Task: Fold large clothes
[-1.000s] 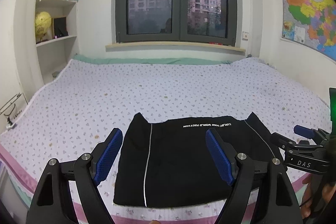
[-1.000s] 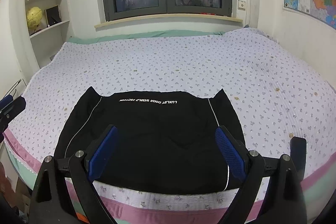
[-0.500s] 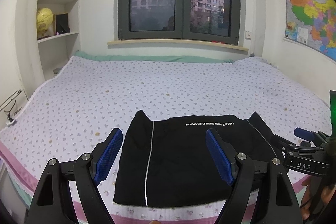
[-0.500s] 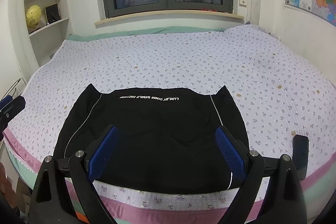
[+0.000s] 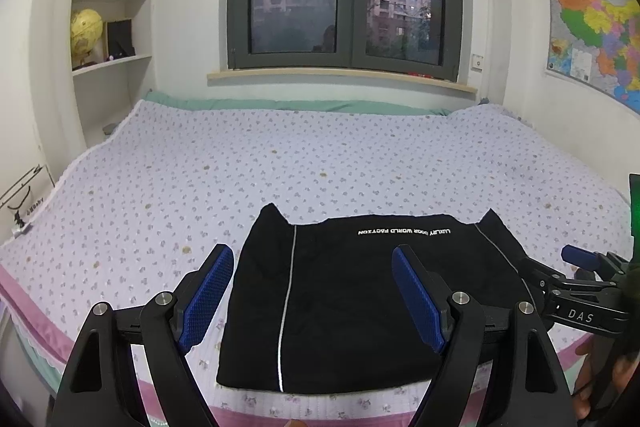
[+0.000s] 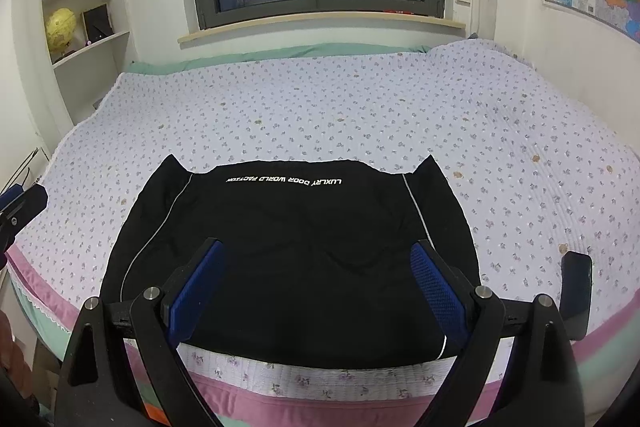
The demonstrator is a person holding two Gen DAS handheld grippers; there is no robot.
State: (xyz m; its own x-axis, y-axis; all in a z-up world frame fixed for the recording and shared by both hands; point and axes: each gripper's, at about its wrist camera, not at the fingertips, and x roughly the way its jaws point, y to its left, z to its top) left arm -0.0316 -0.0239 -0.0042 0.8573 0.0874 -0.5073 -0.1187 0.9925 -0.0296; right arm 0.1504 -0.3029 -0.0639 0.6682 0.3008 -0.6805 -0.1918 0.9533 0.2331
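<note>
A black garment (image 5: 352, 291) (image 6: 296, 251) lies folded flat into a rectangle near the front edge of the bed, with thin white piping down each side and upside-down white lettering along its far edge. My left gripper (image 5: 314, 267) hovers open above its left half, nothing between the blue pads. My right gripper (image 6: 318, 263) hangs open above the garment's near edge, also empty. In the left wrist view the right gripper shows at the far right edge, with part of a hand below it. One finger of the left gripper shows at the left edge of the right wrist view.
The bed (image 5: 280, 163) (image 6: 360, 107) wears a lilac floral quilt with a pink border at its near edge. A dark phone-like object (image 6: 576, 291) lies at the bed's right front. Shelves with books and a globe (image 5: 86, 31) stand left; window behind, map (image 5: 596, 31) right.
Both views have drifted back and up slightly, so the garment sits a little lower in the pictures. The garment lies as before and both grippers stay open.
</note>
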